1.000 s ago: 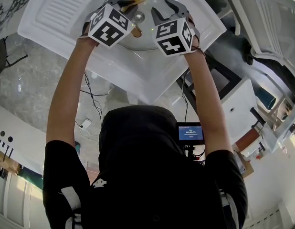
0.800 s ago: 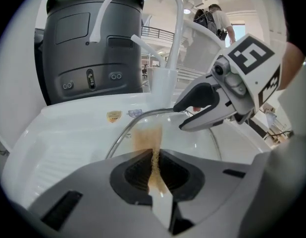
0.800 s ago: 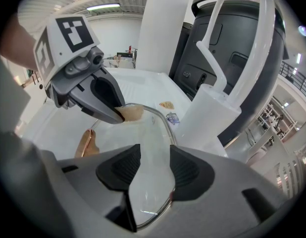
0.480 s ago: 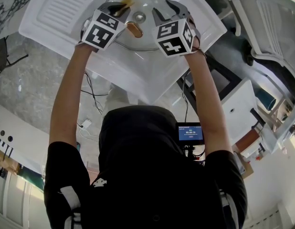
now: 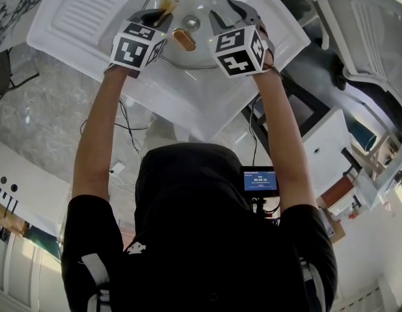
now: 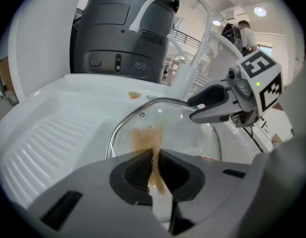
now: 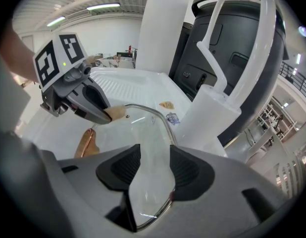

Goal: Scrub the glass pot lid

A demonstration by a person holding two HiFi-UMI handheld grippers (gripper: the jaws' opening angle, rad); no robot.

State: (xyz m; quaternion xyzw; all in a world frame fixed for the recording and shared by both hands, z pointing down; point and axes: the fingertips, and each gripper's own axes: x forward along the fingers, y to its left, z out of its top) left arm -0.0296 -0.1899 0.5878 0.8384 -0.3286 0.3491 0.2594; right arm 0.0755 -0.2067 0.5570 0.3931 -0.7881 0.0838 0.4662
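The glass pot lid (image 5: pixel 207 47) with a steel rim and silver knob (image 5: pixel 190 23) lies in the white sink (image 5: pixel 188 96). My left gripper (image 5: pixel 163 10) is at the lid's far left edge, shut on a thin tan scrub pad (image 6: pixel 155 163) that stands edge-on between the jaws. The pad's free end (image 6: pixel 145 139) rests on the glass. My right gripper (image 5: pixel 230 12) is at the lid's right side. In the right gripper view the lid's rim (image 7: pixel 162 208) runs between the spread jaws and meets the right one low down; no squeeze shows.
A ribbed drainboard (image 5: pixel 90 12) is left of the basin. The white tap (image 7: pixel 227 83) rises behind the lid, with a dark grey appliance (image 6: pixel 123 33) beyond. A copper-brown piece (image 5: pixel 183 39) lies near the knob. A tan scrap (image 6: pixel 134 95) sits on the sink's back ledge.
My left gripper has slid left across the lid with the pad, uncovering the copper-brown piece. The right gripper and the lid have stayed put.
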